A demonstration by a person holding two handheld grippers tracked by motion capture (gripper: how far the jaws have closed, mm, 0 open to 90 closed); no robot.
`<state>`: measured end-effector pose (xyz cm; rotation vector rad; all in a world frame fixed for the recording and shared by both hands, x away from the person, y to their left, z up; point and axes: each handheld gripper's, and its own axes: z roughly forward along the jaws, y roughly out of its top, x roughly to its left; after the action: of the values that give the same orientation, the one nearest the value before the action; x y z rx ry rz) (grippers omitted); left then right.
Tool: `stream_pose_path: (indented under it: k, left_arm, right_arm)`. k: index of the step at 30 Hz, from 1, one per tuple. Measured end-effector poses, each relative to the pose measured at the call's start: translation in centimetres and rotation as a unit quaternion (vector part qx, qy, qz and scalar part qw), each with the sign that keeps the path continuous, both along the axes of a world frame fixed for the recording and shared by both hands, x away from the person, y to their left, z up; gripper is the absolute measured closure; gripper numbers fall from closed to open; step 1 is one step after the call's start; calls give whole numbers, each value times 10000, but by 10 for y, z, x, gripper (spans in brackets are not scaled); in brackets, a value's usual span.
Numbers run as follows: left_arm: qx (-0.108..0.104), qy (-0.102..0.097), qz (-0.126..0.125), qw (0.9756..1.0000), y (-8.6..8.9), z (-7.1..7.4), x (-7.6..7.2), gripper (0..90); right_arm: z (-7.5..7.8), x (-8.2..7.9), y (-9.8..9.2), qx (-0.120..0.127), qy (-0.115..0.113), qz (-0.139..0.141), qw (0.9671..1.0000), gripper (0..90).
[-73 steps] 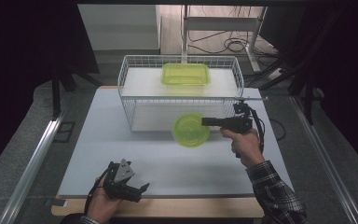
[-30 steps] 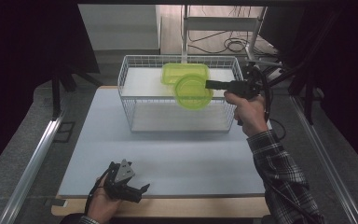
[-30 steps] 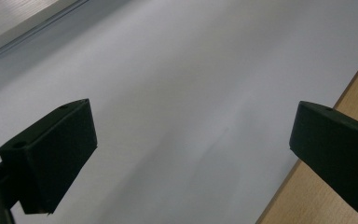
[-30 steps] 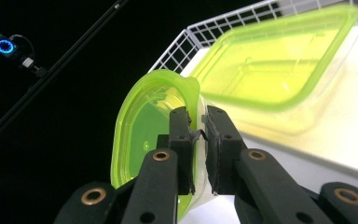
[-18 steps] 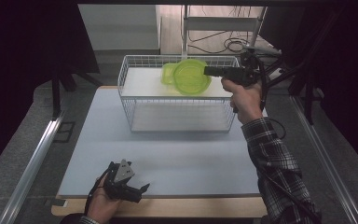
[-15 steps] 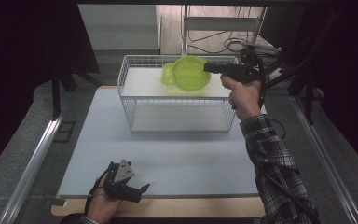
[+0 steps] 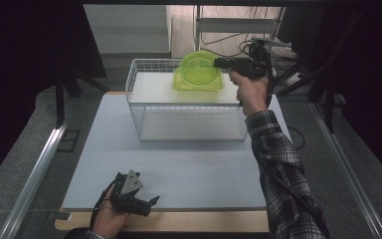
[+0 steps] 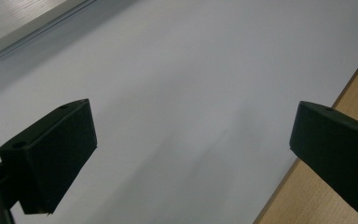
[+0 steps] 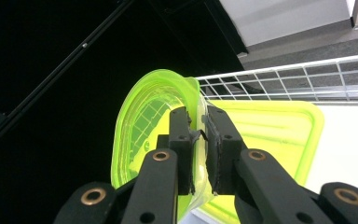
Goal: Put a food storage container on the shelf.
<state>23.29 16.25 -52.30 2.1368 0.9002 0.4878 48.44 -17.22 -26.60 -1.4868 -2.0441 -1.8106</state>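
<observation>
At upper centre of the high view, the right gripper (image 7: 218, 62) clamps a green bowl (image 7: 199, 69) above the wire basket (image 7: 189, 130); lower left, the left gripper (image 7: 146, 204) rests open.

Green bowl (image 9: 144, 135): we see its lower edge cut off behind the jaws.
Green lid (image 9: 270, 135): partly hidden by the bowl.
Right sleeve (image 7: 283, 184): runs off the frame's bottom.
</observation>
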Motion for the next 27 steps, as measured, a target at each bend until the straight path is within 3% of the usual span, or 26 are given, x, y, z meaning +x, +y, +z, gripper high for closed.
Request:
stream_pose_path:
  k: [4,11,13,14,15,18,27]
  left_arm:
    - [-196,35,54,9998,2,1,0,2]
    - [-203,44,69,9998,2,0,0,3]
    - [-164,47,49,9998,2,0,0,3]
    - [-139,45,42,9999,1,0,0,3]
    - [-139,45,42,9999,1,0,0,3]
    - [-109,48,33,9999,2,0,0,4]
    - [-58,46,25,10000,1,0,0,4]
  right_arm:
    - [-1,6,6,-48,5,-98,9999,813]
    - [-4,11,7,12,100,-232,9997,802]
    - [-4,11,8,-33,92,-277,9996,795]
    - [-4,11,9,-211,16,-367,9991,780]
    - [-4,11,9,-211,16,-367,9991,780]
    - [-4,12,12,-511,-107,-520,9973,728]
    - [-6,16,12,-596,-80,-443,9972,618]
